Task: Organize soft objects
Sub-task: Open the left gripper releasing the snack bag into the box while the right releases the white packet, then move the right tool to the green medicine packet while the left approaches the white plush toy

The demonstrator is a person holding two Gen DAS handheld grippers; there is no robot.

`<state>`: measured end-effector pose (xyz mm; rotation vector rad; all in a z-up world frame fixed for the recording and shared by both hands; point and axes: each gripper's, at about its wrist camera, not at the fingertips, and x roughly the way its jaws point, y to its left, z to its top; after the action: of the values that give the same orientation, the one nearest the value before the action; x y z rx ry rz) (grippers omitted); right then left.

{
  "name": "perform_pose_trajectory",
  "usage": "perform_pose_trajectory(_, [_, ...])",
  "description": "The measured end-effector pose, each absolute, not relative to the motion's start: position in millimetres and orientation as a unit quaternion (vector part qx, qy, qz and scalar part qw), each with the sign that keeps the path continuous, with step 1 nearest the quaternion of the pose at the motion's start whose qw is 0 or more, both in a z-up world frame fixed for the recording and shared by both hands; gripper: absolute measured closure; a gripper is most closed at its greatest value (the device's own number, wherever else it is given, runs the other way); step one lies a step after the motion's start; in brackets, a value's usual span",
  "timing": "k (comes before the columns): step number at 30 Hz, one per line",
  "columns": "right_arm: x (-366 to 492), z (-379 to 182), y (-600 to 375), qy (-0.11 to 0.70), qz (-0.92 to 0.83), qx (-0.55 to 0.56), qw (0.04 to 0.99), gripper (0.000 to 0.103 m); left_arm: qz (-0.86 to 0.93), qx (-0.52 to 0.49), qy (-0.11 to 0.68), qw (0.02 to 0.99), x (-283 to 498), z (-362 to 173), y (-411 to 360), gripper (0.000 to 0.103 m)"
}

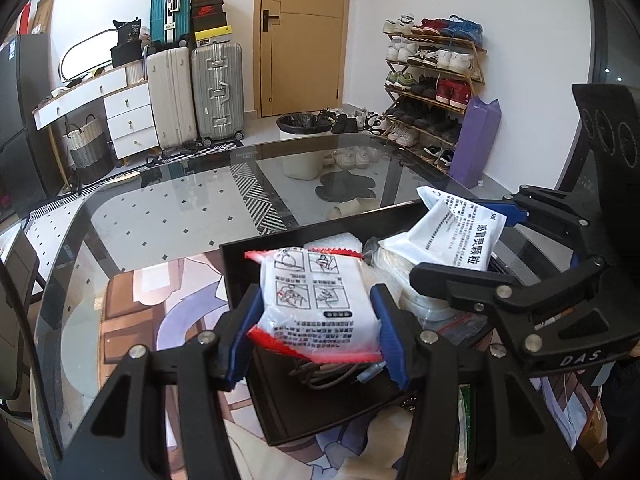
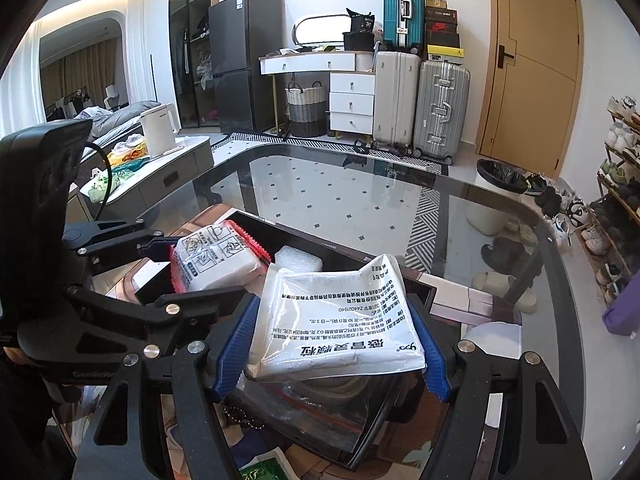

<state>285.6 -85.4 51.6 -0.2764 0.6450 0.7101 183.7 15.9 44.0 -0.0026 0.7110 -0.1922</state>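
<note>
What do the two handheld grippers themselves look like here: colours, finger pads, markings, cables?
Both are matte black linkage frames with silver pivot pins and ridged blue finger pads. The left gripper has "GenRobot"-like lettering on its body and a black cable looping from its upright housing. The right gripper carries faint "DAS" lettering and three embossed circles on its housing.

- Left gripper (image 1: 316,322) tilts downward, blue pads pressed against both sides of the red-edged packet (image 1: 318,300), clamped firm.
- Right gripper (image 2: 328,346) angles down alongside it, pads squeezing the white sachet (image 2: 336,320) from both sides.
- The two sit close, side by side.
</note>
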Motion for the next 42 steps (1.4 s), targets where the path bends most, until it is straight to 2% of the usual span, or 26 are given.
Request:
perform_pose_trajectory(6, [290.0,49.9,-87.4,0.310,0.346,-0.125,0.877,0.028,-0.093,-0.002,0.347,0.933,183.6,44.0,16.4,0.049])
perform_pose_trajectory(8, [289.2,51.0,-89.1,0.308,0.347,-0.123,0.877,0.021,-0.092,-0.002,0.349,0.933,183.4,44.0,16.2,0.049])
perform_pose_trajectory(13, [281.3,60.1,-95.3,0.296,0.346,-0.112,0.884,0.012,-0.092,0.000,0.349,0.933,177.7,44.6,16.7,0.045])
perform_pose_trajectory(15, [277.8,63.6,-99.6,0.291,0.339,-0.110,0.888,0.009,-0.092,0.001,0.344,0.934,174.0,47.5,16.0,0.035])
perform_pose_trajectory(18, [272.5,66.3,-107.7,0.289,0.331,-0.107,0.892,0.005,-0.090,0.005,0.332,0.939,164.2,53.9,15.2,0.027])
perform_pose_trajectory(19, [270.5,67.1,-110.4,0.288,0.327,-0.106,0.894,0.001,-0.090,0.008,0.329,0.940,160.8,56.1,14.2,0.024])
perform_pose_trajectory(20, [267.6,67.7,-113.0,0.286,0.320,-0.104,0.897,0.001,-0.087,0.012,0.324,0.942,156.4,58.0,13.6,0.020])
perform_pose_trajectory(24, [259.5,69.0,-126.3,0.291,0.320,-0.087,0.897,0.001,-0.087,0.013,0.319,0.944,144.3,63.7,12.3,0.015])
perform_pose_trajectory(27, [249.8,68.3,-135.9,0.293,0.324,-0.081,0.896,0.001,-0.081,0.012,0.314,0.946,136.1,67.6,12.6,0.001])
perform_pose_trajectory(42, [216.2,57.3,-144.5,0.288,0.330,-0.086,0.895,0.001,-0.056,-0.018,0.289,0.955,102.4,75.1,23.8,0.000])
